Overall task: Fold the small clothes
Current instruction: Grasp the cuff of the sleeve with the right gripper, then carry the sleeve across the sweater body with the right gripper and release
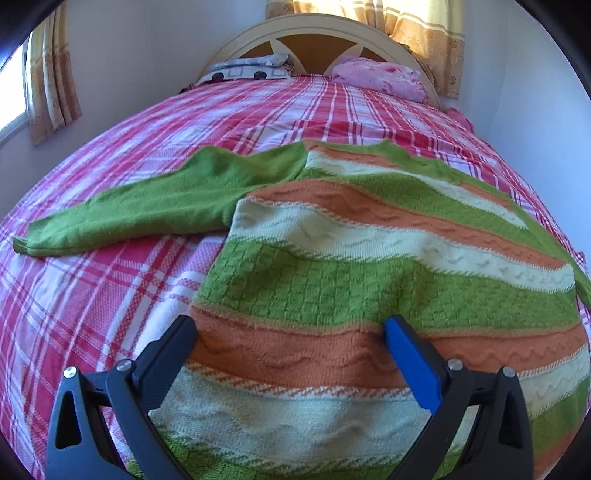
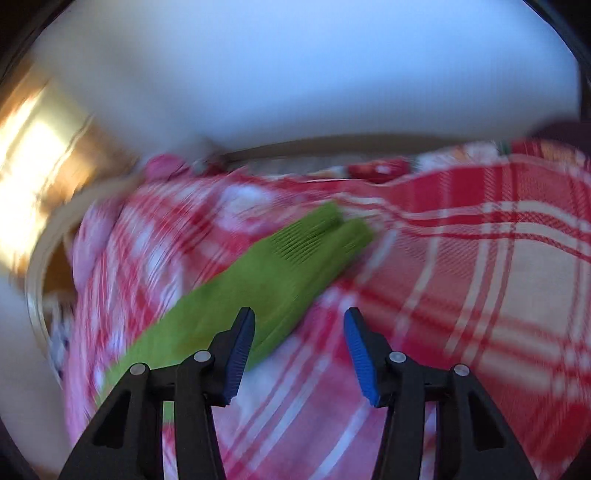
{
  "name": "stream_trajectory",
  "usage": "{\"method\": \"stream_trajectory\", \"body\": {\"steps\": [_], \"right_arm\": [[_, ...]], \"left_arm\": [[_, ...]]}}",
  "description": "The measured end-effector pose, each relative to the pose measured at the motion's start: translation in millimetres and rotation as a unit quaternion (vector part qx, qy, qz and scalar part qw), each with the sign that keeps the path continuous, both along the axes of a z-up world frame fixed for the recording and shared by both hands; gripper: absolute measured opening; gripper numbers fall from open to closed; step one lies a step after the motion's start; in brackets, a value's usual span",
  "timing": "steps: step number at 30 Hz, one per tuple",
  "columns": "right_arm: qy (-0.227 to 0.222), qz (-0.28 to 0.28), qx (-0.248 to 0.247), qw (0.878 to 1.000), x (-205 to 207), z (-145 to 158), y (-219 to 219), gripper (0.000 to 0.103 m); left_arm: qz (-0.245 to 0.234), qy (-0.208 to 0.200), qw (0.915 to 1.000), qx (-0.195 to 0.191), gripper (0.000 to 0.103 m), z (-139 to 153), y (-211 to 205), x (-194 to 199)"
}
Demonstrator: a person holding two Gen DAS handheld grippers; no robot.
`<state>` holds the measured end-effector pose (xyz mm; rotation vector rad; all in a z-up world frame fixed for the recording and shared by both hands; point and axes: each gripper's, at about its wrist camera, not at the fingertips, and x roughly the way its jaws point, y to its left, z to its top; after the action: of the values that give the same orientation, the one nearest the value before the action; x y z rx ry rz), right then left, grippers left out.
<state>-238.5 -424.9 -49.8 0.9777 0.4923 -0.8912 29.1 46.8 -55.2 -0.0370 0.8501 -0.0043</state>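
A knitted sweater (image 1: pixel 369 280) with green, orange and cream stripes lies flat on the red plaid bedspread (image 1: pixel 110 295). Its green left sleeve (image 1: pixel 147 210) stretches out to the left. My left gripper (image 1: pixel 290 325) is open, low over the sweater's lower body, fingers straddling the orange stripe. In the blurred right wrist view, my right gripper (image 2: pixel 299 317) is open and empty above the bedspread (image 2: pixel 480 295). The sweater's other green sleeve (image 2: pixel 280 266) lies just ahead and left of its fingertips, cuff pointing away.
The bed's cream and wooden headboard (image 1: pixel 332 33) stands at the far end, with a patterned pillow (image 1: pixel 251 70) and a pink bundle (image 1: pixel 384 79) against it. Curtains (image 1: pixel 51 81) hang at left and behind the headboard. White walls close in on both sides.
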Motion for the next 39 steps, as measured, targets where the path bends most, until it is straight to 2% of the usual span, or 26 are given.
{"method": "stream_trajectory", "body": {"steps": [3,5,7,8,9,10,11,14,17,20,22,24,27,29,30,34,36,39], "right_arm": [[-0.023,-0.026,0.021,0.999,-3.1,-11.4,-28.0,0.052],[-0.035,-0.022,0.021,0.999,2.5,-11.8,-37.5,0.052],[-0.029,-0.018,0.016,0.999,8.3,-11.3,-44.3,0.052],[-0.016,-0.013,0.010,1.000,14.0,-10.1,-45.5,0.049],[-0.003,-0.009,0.004,1.000,18.7,-9.4,-45.3,0.040],[0.017,0.000,-0.002,1.000,24.1,-8.8,-45.7,0.010],[0.025,0.010,0.001,1.000,28.3,-9.9,-45.5,0.007],[0.038,0.012,-0.016,0.999,23.4,-7.1,-40.8,0.006],[0.038,0.018,-0.058,0.997,25.0,19.2,-26.9,0.006],[0.026,0.063,-0.100,0.993,46.3,59.3,4.3,0.006],[0.021,0.113,-0.128,0.985,75.3,87.5,35.8,0.006],[0.023,0.157,-0.157,0.975,103.3,109.4,69.8,0.006],[0.017,0.250,-0.202,0.947,162.3,136.5,147.6,0.006],[0.010,0.300,-0.212,0.930,196.5,141.1,191.2,0.006],[0.003,0.335,-0.215,0.917,219.1,140.4,222.7,0.006],[0.000,0.429,-0.222,0.875,277.8,116.4,318.2,0.006],[0.006,0.484,-0.218,0.848,302.4,92.4,367.2,0.006],[0.018,0.544,-0.200,0.814,329.2,61.1,420.2,0.006]], "left_arm": [[0.000,0.001,1.0000,-0.001,0.103,-1.2,-1.0,-0.3],[0.000,0.003,1.0000,-0.002,0.103,-2.1,-0.7,0.3],[0.000,0.006,1.0000,-0.005,0.103,-3.2,0.0,1.4],[0.000,0.006,1.0000,-0.007,0.103,-3.4,1.1,1.5],[0.000,0.007,0.9999,-0.009,0.103,-3.7,1.6,1.3],[0.000,0.007,0.9999,-0.009,0.103,-4.1,2.0,1.7],[0.000,0.007,0.9999,-0.010,0.103,-4.3,2.1,2.1],[0.000,0.007,0.9999,-0.010,0.103,-4.4,2.8,2.0],[0.000,0.008,0.9999,-0.014,0.103,-4.8,3.8,1.8],[-0.001,0.008,0.9999,-0.014,0.103,-4.9,4.2,2.3],[-0.001,0.008,0.9998,-0.017,0.103,-5.0,5.1,2.1],[-0.001,0.008,0.9998,-0.020,0.103,-4.8,4.9,2.1],[-0.002,0.006,0.9996,-0.027,0.103,-4.5,6.2,1.4],[-0.002,0.004,0.9995,-0.032,0.103,-4.0,7.5,0.8],[-0.001,0.002,0.9994,-0.036,0.103,-3.9,8.3,0.5],[0.001,-0.003,0.9987,-0.050,0.103,-3.1,12.4,-1.5],[0.000,-0.007,0.9981,-0.061,0.103,-3.1,15.3,-2.0],[-0.001,-0.012,0.9970,-0.076,0.103,-3.0,18.7,-3.0]]}}
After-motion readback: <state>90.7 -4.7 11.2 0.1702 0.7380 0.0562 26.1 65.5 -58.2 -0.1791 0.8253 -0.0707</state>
